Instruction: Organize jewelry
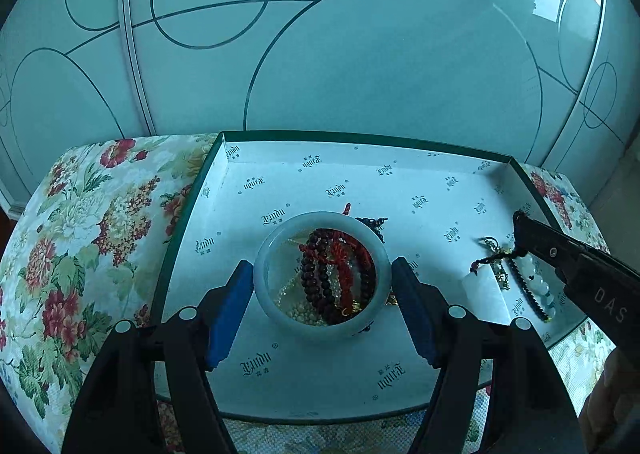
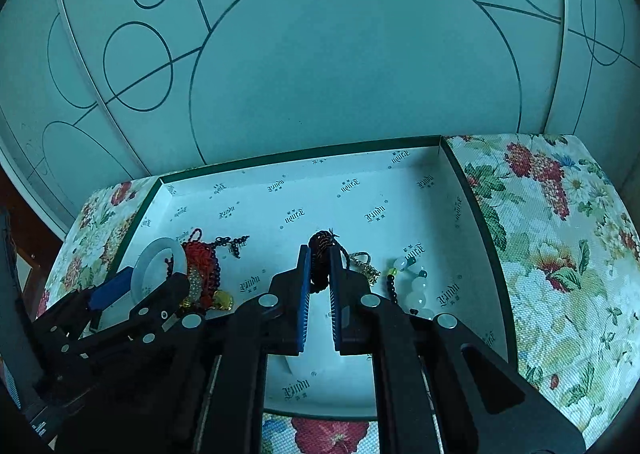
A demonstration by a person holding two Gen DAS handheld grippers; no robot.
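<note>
A pale jade bangle sits between the blue pads of my left gripper, which is shut on it above a pile of red and dark bead strings in the white box. In the right wrist view the bangle shows at left. My right gripper is shut on a dark braided cord knot; it also shows in the left wrist view. A white and green bead bracelet and a gold chain lie just right of it.
The box has a green rim and stands on a floral cloth. A frosted glass panel with circle lines rises right behind it. A gold pendant lies by the bead pile.
</note>
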